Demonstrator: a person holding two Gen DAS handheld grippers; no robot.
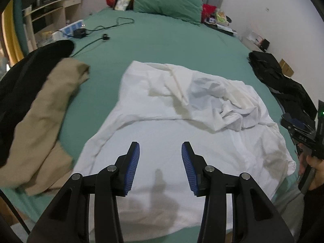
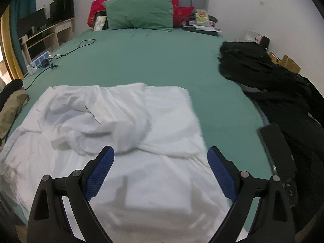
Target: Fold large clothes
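A large white garment [image 1: 166, 121] lies spread on the green bed, with a crumpled fold bunched across its far part; it also shows in the right wrist view [image 2: 141, 141]. My left gripper [image 1: 160, 148] is open and empty, hovering above the garment's near, flatter part. My right gripper [image 2: 161, 151] is open wide and empty above the garment's near right side. The right gripper's body [image 1: 303, 137] shows at the right edge of the left wrist view, held by a hand.
A tan garment [image 1: 44, 121] and dark clothes [image 1: 24, 77] lie on the bed's left. A black clothes pile [image 2: 273, 85] lies on the right. A charger with cable [image 1: 81, 32], a green pillow [image 2: 139, 13] and clutter sit at the head of the bed [image 2: 141, 60].
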